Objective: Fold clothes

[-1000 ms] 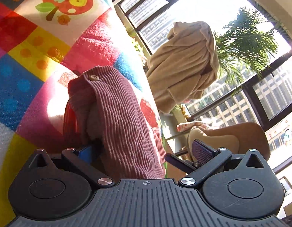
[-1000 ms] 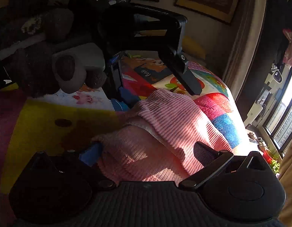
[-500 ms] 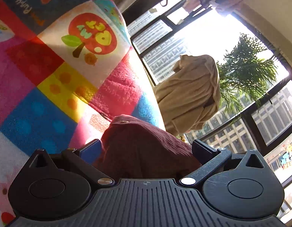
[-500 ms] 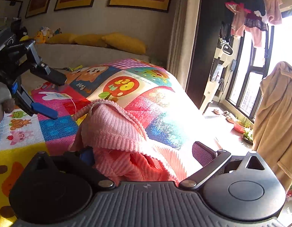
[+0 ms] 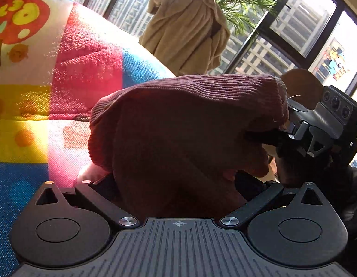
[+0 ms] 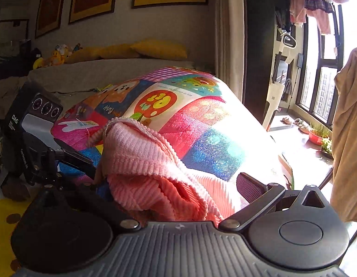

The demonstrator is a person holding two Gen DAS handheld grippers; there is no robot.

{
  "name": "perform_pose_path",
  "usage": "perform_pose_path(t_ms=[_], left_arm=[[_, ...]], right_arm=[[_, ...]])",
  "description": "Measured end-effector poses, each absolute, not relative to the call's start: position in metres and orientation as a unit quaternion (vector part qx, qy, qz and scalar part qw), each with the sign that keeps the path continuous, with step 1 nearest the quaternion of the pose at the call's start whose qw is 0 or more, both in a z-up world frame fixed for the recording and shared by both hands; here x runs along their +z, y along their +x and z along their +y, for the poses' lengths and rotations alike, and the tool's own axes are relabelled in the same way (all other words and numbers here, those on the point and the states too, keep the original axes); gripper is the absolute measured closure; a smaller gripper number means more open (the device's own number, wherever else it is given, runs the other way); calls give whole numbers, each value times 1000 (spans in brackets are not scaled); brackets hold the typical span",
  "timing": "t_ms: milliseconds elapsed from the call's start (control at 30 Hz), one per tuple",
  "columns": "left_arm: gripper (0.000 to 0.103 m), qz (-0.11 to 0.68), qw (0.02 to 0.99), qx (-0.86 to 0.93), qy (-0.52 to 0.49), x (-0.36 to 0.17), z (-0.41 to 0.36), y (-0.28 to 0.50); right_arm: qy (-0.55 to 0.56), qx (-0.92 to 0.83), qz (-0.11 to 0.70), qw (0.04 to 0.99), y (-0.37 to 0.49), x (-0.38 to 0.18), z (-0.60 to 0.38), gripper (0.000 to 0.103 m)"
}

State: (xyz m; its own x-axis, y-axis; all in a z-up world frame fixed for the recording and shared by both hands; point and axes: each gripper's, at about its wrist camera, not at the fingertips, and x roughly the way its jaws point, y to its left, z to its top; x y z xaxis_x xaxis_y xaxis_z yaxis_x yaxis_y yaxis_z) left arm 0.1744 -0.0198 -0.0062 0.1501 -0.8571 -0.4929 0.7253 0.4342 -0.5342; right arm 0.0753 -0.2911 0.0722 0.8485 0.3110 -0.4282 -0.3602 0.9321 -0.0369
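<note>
A pink ribbed knit garment point(image 5: 185, 129) is bunched between both grippers over a colourful patchwork bedspread point(image 5: 86, 57). In the left wrist view it fills the space between my left gripper's point(image 5: 178, 182) fingers and hides the tips. The right gripper body point(image 5: 317, 129) reaches into the cloth from the right. In the right wrist view the garment point(image 6: 150, 161) lies folded over itself between my right gripper's point(image 6: 176, 189) fingers, with the right pad point(image 6: 250, 187) showing clear of the cloth. The left gripper point(image 6: 62, 152) meets the garment from the left, over the bedspread point(image 6: 201, 120).
A beige robe point(image 5: 185, 25) hangs by the windows point(image 5: 294, 34) beyond the bed edge; it also shows in the right wrist view point(image 6: 349, 127). Yellow pillows point(image 6: 143, 50) and soft toys point(image 6: 56, 55) lie at the far wall. A red plant pot point(image 6: 317, 136) stands on the floor.
Both grippers have swung round and come close together, facing each other with the garment bunched between them. The garment has gone from spread on the bed to gathered up.
</note>
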Motion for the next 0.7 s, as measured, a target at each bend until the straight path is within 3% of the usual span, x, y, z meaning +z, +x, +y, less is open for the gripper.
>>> perform_pose_path(t_ms=[300,500,600,700], left_arm=[[0,325,697,-620,-159,25,13,94],[0,317,721,-593,-169,32,46,50],[0,299,778,-513,-204,36,64,55],[0,331,834,-378,-230,28,67,78]], right_arm=[[-107,283,258,917,55,48,-243,0],[-286,293,244,879,9,23,-201,0],[-257,312,254,879,0,40,-218,0],[-178,290,258,904,5,67,-247,0]])
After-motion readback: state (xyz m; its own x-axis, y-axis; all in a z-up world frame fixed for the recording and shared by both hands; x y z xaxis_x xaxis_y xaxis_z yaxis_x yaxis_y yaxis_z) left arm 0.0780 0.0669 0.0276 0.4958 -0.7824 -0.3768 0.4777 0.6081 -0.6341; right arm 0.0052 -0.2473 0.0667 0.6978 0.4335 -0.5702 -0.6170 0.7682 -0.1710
